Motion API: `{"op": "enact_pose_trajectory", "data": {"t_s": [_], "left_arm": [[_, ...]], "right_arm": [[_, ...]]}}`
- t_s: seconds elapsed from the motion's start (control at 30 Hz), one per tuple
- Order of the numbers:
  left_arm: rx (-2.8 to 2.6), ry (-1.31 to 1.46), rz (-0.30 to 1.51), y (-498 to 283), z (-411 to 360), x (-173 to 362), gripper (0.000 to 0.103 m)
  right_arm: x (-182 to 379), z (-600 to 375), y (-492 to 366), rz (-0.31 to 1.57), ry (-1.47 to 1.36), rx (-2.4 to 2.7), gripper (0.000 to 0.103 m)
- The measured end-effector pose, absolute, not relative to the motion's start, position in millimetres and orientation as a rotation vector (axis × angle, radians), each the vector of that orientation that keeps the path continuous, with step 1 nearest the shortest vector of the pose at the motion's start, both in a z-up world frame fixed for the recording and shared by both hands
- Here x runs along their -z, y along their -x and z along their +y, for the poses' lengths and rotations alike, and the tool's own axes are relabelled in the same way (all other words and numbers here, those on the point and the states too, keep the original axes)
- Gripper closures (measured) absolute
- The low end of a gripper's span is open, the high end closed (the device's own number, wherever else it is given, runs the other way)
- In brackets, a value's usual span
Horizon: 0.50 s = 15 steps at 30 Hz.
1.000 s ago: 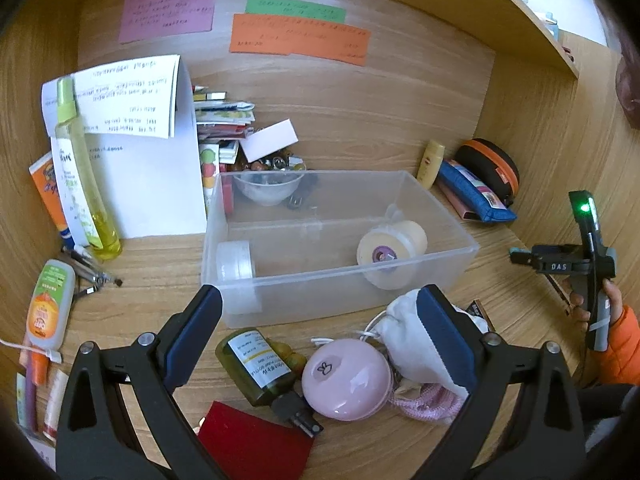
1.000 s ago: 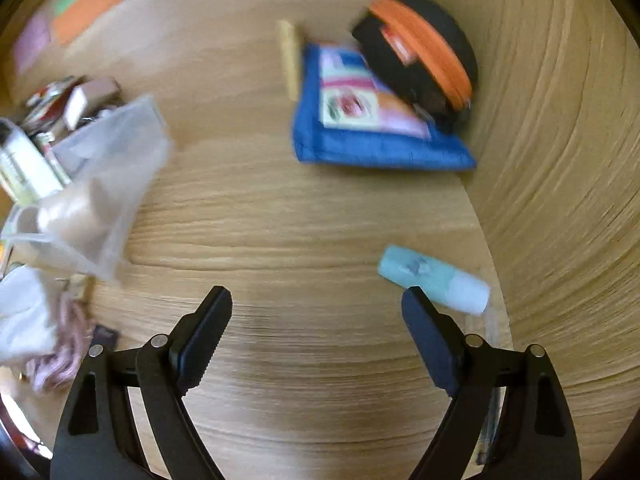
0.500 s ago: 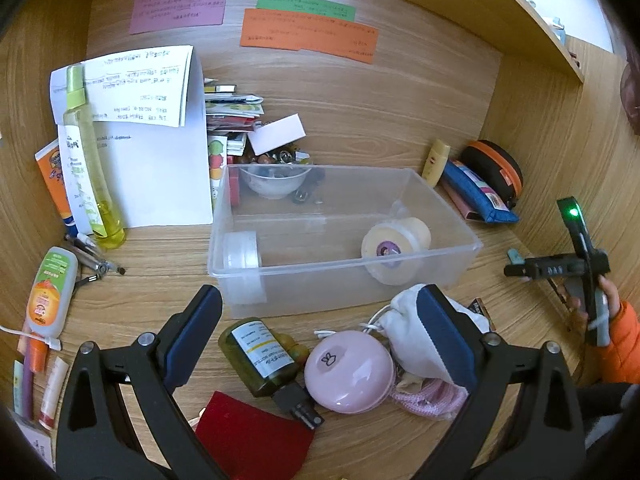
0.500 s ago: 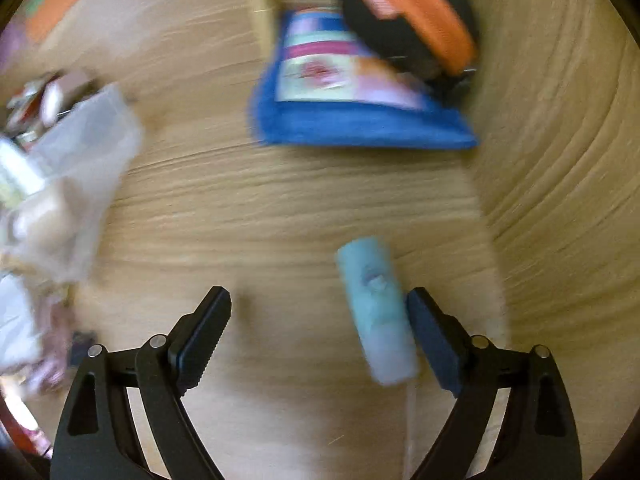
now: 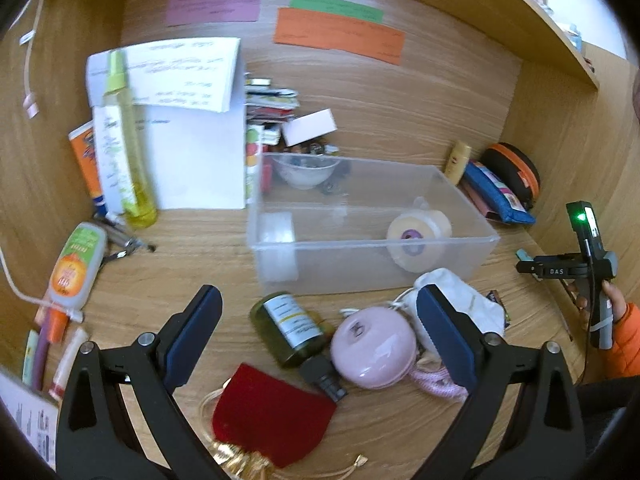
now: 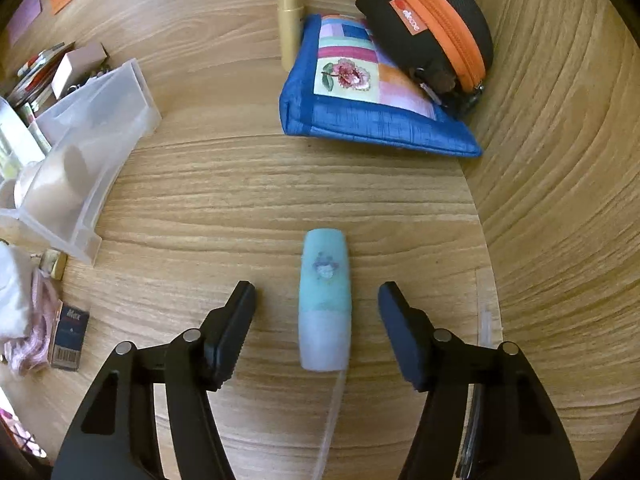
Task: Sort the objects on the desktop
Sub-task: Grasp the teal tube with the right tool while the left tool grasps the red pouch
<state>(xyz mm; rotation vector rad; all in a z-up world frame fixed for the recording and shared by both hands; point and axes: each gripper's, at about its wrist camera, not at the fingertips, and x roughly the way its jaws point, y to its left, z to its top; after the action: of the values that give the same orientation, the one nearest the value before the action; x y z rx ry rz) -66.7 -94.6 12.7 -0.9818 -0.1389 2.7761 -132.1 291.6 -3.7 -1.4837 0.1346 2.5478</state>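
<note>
Our right tool (image 6: 318,322) has just been closing; its jaws straddle one teal tube (image 6: 325,300) lying on the surface (image 6: 240,184), gaps at both sides. Our left tool (image 5: 318,318) stands wide open, holding nothing. We read "DAS" on the right tool in the left view. The clear bin (image 5: 372,272) holds two tape rolls (image 5: 416,240). Three coloured notes (image 5: 338,30) show unreadable writing.

Left gripper (image 5: 318,322): black triangular frames with cut-outs, silver screws, dark blue pads. Right gripper (image 6: 317,320): same black frames, silver screws, ridged dark pads. Right edge of left-wrist view: orange sleeve (image 5: 626,344), green light on handle.
</note>
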Motion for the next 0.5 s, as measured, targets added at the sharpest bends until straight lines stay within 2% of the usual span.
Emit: {"op": "enact_pose_trajectory", "data": {"t_s": [0.1, 0.17, 0.3, 0.5], "left_arm": [[-2.8, 1.005, -0.178, 63, -102, -10, 0.004], [-2.823, 1.012, -0.198, 60, -108, -9, 0.004], [-2.86, 1.043, -0.221, 53, -120, -3, 0.004], [-2.891, 1.14, -0.207, 41, -132, 10, 0.004]], "right_arm": [[-1, 287, 133, 0.105, 1.475, -2.586, 0.063], [-4, 281, 133, 0.08, 1.48, -2.61, 0.079], [-9, 266, 131, -0.027, 1.453, -2.615, 0.081], [-25, 269, 114, 0.021, 1.41, -2.696, 0.08]]}}
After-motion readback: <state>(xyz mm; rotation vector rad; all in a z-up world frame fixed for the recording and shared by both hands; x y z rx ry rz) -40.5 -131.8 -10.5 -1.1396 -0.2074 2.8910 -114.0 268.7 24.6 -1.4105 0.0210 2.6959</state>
